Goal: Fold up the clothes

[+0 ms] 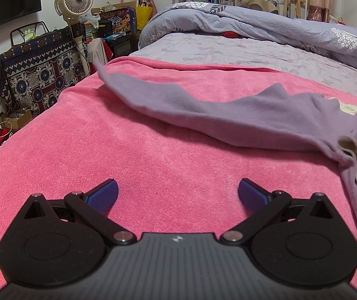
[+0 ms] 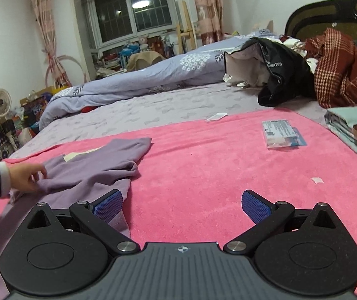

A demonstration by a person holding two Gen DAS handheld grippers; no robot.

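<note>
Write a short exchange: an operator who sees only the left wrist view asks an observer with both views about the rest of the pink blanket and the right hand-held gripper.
Operator: What lies on the pink blanket to the right of the purple garment?
Observer: A flat clear packet, well apart from the garment.
Operator: Is the right hand-held gripper holding anything?
Observer: No, it is open. Its left finger sits over the garment's near part.
</note>
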